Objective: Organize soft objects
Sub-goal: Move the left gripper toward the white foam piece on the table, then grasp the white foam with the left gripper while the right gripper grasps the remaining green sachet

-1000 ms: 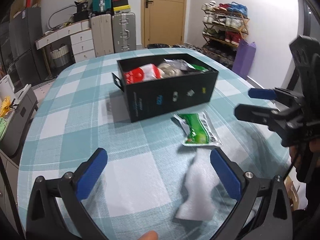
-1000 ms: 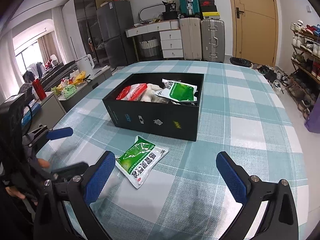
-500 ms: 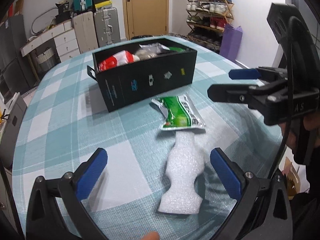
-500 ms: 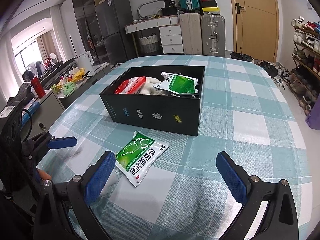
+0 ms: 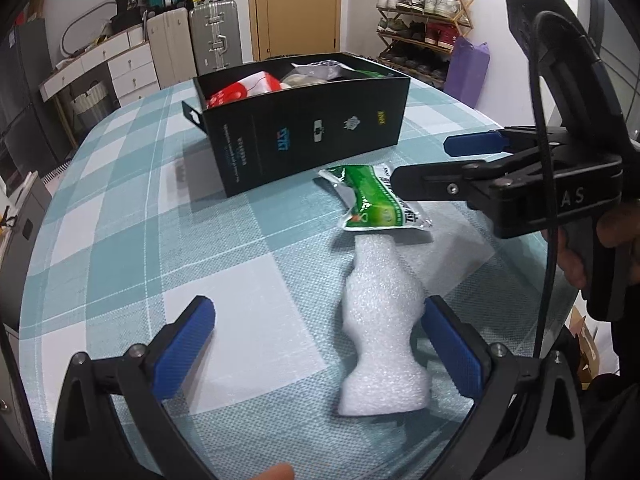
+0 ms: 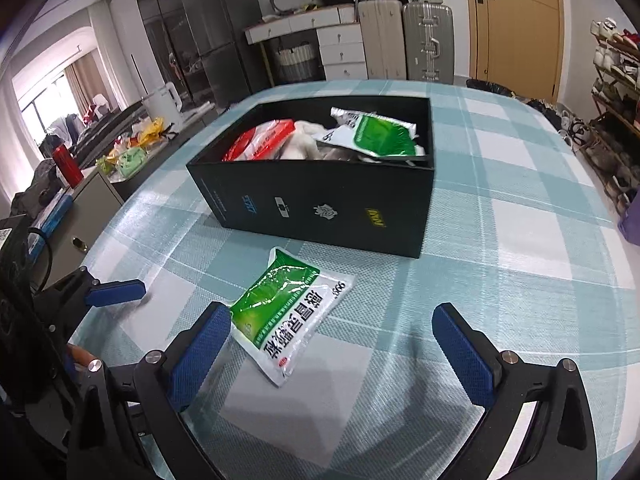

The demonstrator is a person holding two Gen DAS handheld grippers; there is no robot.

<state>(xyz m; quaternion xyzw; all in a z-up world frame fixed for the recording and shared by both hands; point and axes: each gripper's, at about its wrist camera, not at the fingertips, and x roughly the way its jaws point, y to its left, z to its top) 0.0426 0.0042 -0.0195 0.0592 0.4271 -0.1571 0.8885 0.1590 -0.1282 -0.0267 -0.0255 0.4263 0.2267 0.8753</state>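
A white foam piece (image 5: 382, 320) lies on the checked tablecloth, between the fingers of my open left gripper (image 5: 320, 344), close to the right finger. A green-and-white soft packet (image 6: 290, 314) lies just in front of my open right gripper (image 6: 332, 348), near its left finger; it also shows in the left wrist view (image 5: 380, 200). Behind it stands a black box (image 6: 328, 204) holding a red packet (image 6: 260, 140), a green packet (image 6: 380, 134) and pale soft items. The right gripper (image 5: 436, 164) shows open in the left wrist view, above the packet.
The round table (image 6: 520, 240) has a teal and white checked cloth. Its edges fall away on the left and right. Suitcases (image 6: 404, 40), drawers and a shoe rack (image 5: 424, 12) stand beyond it. The left gripper (image 6: 112, 292) shows at the left of the right wrist view.
Both grippers have moved forward and lower toward the table. The foam piece now sits between the left fingers, and the green packet is closer to the right fingers.
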